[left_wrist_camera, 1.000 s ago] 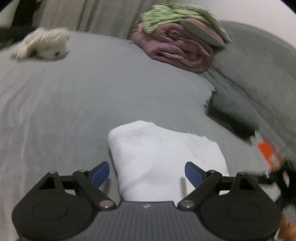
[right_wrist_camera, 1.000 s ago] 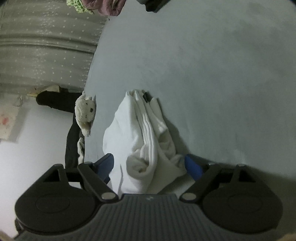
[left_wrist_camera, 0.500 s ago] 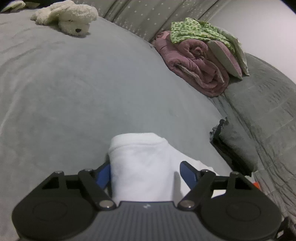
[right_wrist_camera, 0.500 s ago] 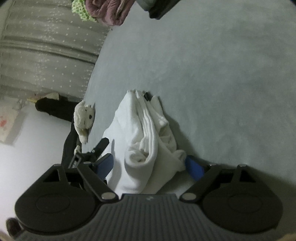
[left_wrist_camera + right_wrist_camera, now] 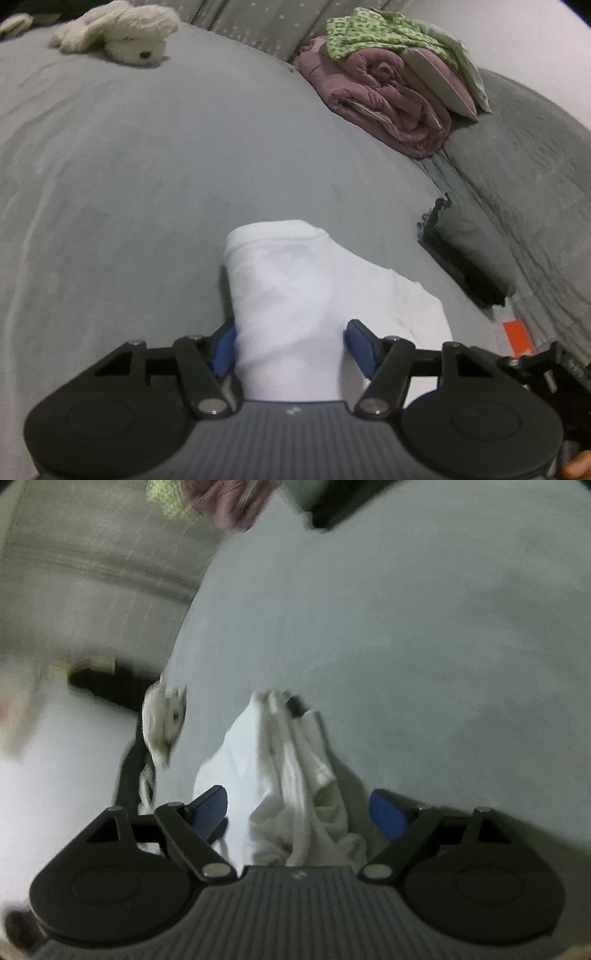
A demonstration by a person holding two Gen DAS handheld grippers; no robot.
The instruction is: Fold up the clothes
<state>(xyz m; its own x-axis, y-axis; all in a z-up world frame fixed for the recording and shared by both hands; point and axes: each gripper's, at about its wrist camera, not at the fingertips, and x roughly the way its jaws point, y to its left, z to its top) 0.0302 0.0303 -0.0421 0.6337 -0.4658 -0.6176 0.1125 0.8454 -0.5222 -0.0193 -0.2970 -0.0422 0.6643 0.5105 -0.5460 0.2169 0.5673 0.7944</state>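
Observation:
A folded white garment lies on the grey bed. My left gripper has its blue pads on either side of the garment's near end, pressing on the cloth. In the right wrist view the same garment shows its bunched layered edge. My right gripper stands wide open around that edge, its pads apart from the cloth.
A white plush toy lies at the bed's far left, also in the right wrist view. A rolled pink quilt with a green cloth sits at the back right. A grey pillow and an orange tag are at right.
My left gripper's jaws have narrowed onto the white garment. The right wrist view has shifted and blurred, and its jaws stay wide open.

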